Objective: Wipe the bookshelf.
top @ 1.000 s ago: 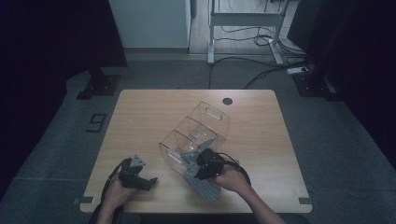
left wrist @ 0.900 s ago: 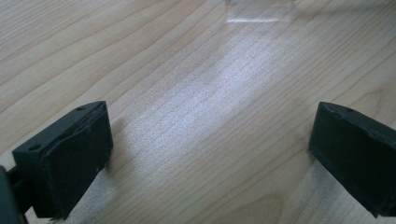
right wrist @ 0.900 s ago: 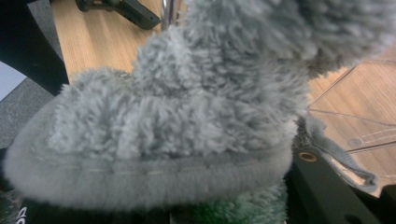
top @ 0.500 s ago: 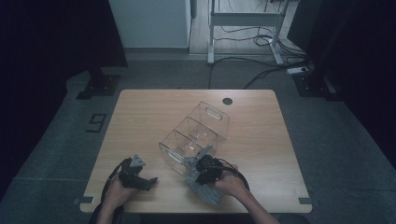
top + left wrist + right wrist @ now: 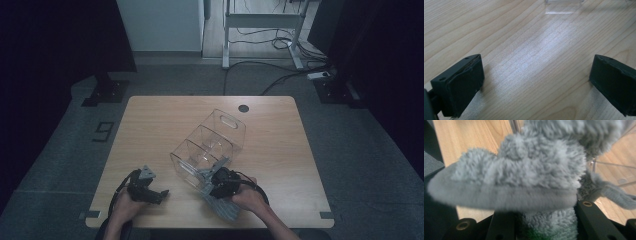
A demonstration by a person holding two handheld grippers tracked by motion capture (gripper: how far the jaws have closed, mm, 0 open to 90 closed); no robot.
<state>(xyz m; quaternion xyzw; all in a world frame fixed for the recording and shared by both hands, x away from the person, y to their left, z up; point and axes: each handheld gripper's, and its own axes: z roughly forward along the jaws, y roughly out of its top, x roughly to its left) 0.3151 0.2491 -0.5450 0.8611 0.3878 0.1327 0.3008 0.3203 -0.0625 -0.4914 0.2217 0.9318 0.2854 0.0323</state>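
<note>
My right claw (image 5: 541, 220) is clamped on a fuzzy grey slipper (image 5: 524, 175), jaws part-way closed w/ the fleece squeezed between them. It's held right at the near end of the clear bin (image 5: 210, 147), touching or almost. Not in a compartment yet, so I'd say pickup is done, drop-in left. Left claw (image 5: 150, 192) sits well left of the bin on the table (image 5: 150, 125), jaws wide apart, nothing btw them.

Fluffy grey fleece sock (image 5: 524, 170), clear glossy plastic bin (image 5: 210, 145), smooth pale wood table (image 5: 150, 130), matt black jaws.
</note>
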